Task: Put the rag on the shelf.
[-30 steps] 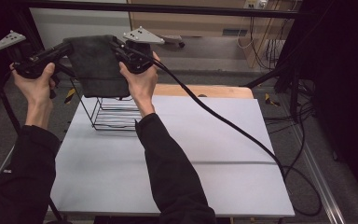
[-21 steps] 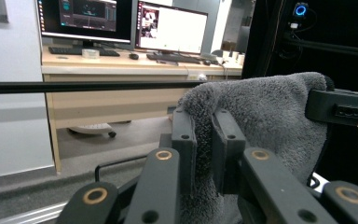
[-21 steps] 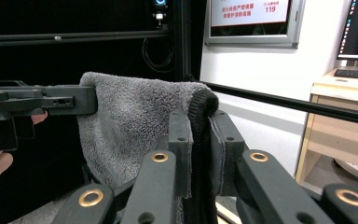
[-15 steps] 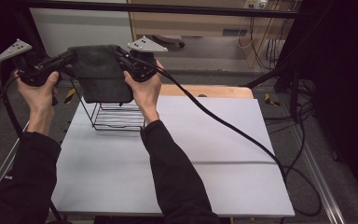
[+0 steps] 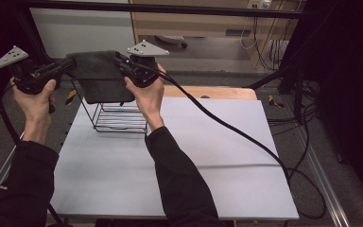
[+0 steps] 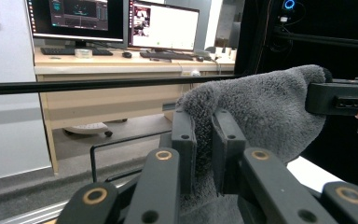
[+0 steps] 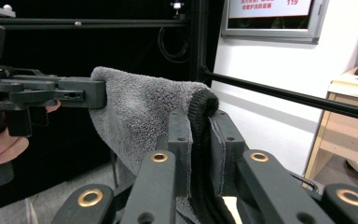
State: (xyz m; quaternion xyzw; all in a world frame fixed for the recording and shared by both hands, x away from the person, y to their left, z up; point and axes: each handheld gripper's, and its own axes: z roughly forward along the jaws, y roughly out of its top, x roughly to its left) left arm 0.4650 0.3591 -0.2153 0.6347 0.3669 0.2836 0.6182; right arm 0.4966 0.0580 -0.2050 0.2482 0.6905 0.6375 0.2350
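Grey fleece towel [image 5: 101, 75] is stretched between your left gripper [image 5: 68, 64] and right gripper [image 5: 118, 60], each nearly closed, pinching a top corner, right above the wire basket [image 5: 119, 118]. You're mid-carry, I'd say; next you lower it straight down and keep both pinches.

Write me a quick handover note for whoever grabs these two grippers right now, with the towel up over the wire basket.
Left gripper: shut on one top corner of the grey towel.
Right gripper: shut on the other top corner.
The towel hangs stretched between them in the air, above the wire basket at the far left of the white table.
Done: towel picked up and spread.
Left: probably lower it into or over the basket, then let go with both.
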